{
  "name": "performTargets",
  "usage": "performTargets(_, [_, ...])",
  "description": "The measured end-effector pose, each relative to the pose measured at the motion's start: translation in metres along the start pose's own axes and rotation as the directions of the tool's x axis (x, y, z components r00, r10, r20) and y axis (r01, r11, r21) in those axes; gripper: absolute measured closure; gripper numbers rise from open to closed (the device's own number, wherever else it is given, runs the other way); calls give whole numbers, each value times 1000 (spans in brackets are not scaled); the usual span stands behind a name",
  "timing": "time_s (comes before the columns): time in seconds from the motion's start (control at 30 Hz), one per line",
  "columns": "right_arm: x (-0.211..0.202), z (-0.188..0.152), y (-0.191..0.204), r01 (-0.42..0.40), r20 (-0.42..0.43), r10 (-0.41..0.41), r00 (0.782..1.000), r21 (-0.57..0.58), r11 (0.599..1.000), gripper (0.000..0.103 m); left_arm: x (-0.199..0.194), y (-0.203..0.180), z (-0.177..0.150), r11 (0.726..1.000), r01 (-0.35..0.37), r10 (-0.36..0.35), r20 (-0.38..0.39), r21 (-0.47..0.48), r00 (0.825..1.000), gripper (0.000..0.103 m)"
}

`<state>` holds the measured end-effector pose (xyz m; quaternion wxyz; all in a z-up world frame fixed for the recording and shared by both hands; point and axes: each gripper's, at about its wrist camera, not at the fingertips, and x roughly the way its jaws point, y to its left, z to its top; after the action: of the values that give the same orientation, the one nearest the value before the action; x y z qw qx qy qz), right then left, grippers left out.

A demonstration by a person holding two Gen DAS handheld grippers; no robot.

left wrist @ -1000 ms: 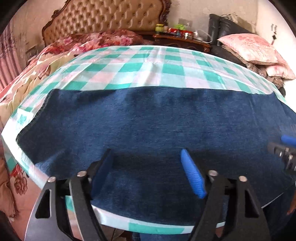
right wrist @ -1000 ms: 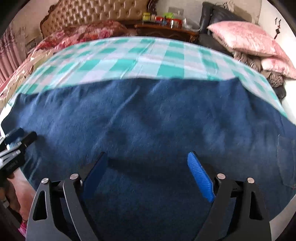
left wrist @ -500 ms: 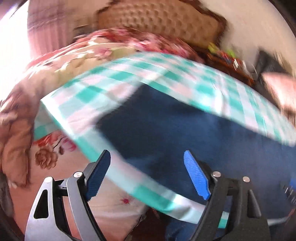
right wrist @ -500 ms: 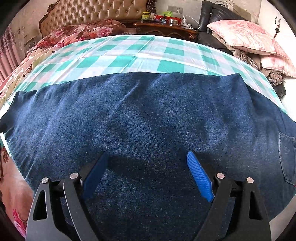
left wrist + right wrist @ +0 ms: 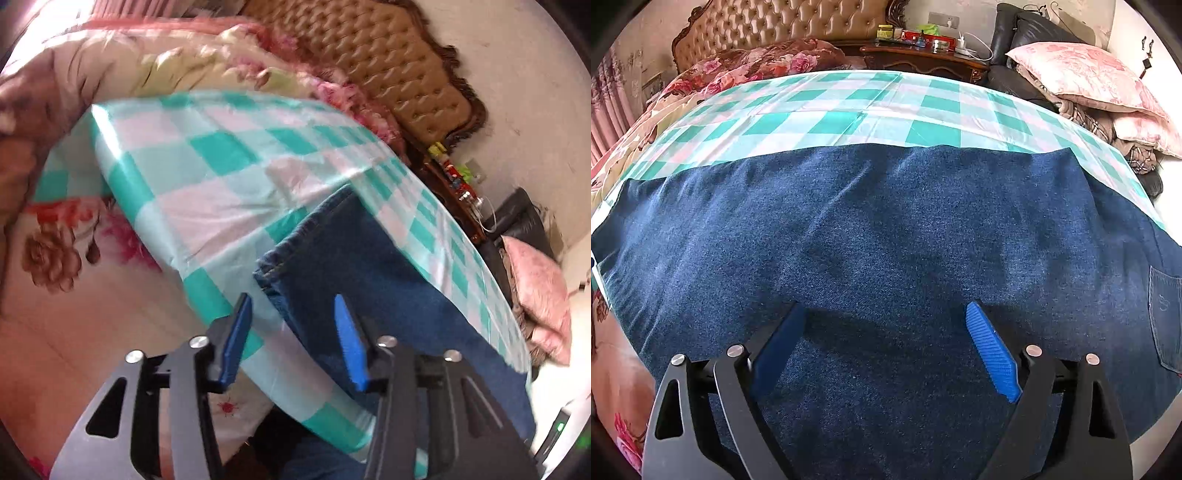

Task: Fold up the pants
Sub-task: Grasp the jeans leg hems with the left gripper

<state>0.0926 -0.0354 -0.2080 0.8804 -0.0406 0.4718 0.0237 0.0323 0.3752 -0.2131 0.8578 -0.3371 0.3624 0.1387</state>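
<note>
Dark blue jeans [image 5: 886, 236] lie flat, folded lengthwise, across a teal-and-white checked cloth [image 5: 849, 114]. A back pocket [image 5: 1165, 317] shows at the far right. My right gripper [image 5: 886, 332] is open and empty, hovering low over the middle of the jeans. In the left wrist view the leg hem [image 5: 291, 251] lies near the cloth's left corner [image 5: 155, 177]. My left gripper [image 5: 291, 325] is open and empty, just in front of the hem, with the hem's near corner between its blue pads [image 5: 351, 343].
A tufted headboard [image 5: 783, 26] and floral bedding [image 5: 768, 62] lie behind the cloth. A dark nightstand [image 5: 923, 55] with small items stands at the back. Pink pillows [image 5: 1082, 77] are piled at the right. Floral quilt [image 5: 55, 258] lies beside the cloth's left edge.
My left gripper swung from the middle of the jeans out to the left end, now facing the leg hem. The right gripper stayed over the middle, still open.
</note>
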Motion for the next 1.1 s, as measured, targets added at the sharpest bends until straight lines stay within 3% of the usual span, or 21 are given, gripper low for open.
performTargets(0.2, [1, 0, 0, -2, 1, 2, 1000, 0, 1000, 18, 10, 14, 11, 993, 88, -90, -27, -74, 996, 65])
performTargets(0.47, [1, 0, 0, -2, 3, 2, 1000, -2, 1000, 17, 28, 26, 29, 979, 165, -172, -51, -124, 984, 86])
performTargets(0.53, [1, 0, 0, -4, -2, 4, 1000, 0, 1000, 17, 21, 15, 28, 987, 142, -144, -35, -76, 989, 89])
performTargets(0.6, [2, 2, -1, -12, -12, 12, 1000, 3, 1000, 17, 4, -13, 26, 996, 59, -60, 15, 62, 998, 89])
performTargets(0.67, [1, 4, -4, -27, -24, 27, 999, 7, 1000, 17, -14, -47, 21, 979, -18, 2, 78, 202, 997, 90])
performTargets(0.7, [1, 6, -6, -44, -30, 45, 999, 20, 999, 17, -26, -72, 15, 950, -79, 44, 123, 302, 991, 90])
performTargets(0.77, [-3, 11, -17, -99, -41, 103, 994, 81, 992, 18, -43, -122, -3, 854, -193, 96, 219, 483, 971, 90])
performTargets(0.8, [-6, 14, -26, -124, -42, 130, 991, 126, 984, 18, -52, -147, -17, 792, -234, 96, 264, 563, 960, 90])
performTargets(0.87, [-12, 19, -41, -145, -34, 154, 988, 180, 973, 18, -65, -202, -59, 636, -300, 59, 343, 711, 937, 90])
performTargets(0.9, [-15, 22, -50, -168, -29, 178, 984, 213, 962, 18, -67, -219, -74, 585, -315, 40, 362, 747, 931, 90])
performTargets(0.93, [-17, 23, -59, -192, -27, 205, 978, 246, 950, 18, -68, -246, -109, 491, -324, -7, 375, 808, 927, 90])
performTargets(1.0, [-21, 24, -75, -226, -24, 245, 969, 307, 925, 18, -67, -270, -156, 386, -334, -60, 384, 860, 921, 90])
performTargets(1.03, [-23, 23, -87, -234, -23, 258, 966, 350, 907, 18, -63, -284, -193, 320, -313, -104, 361, 894, 927, 90])
performTargets(1.1, [-23, 19, -106, -237, -28, 271, 962, 405, 883, 18, -54, -293, -238, 243, -275, -135, 313, 930, 940, 90])
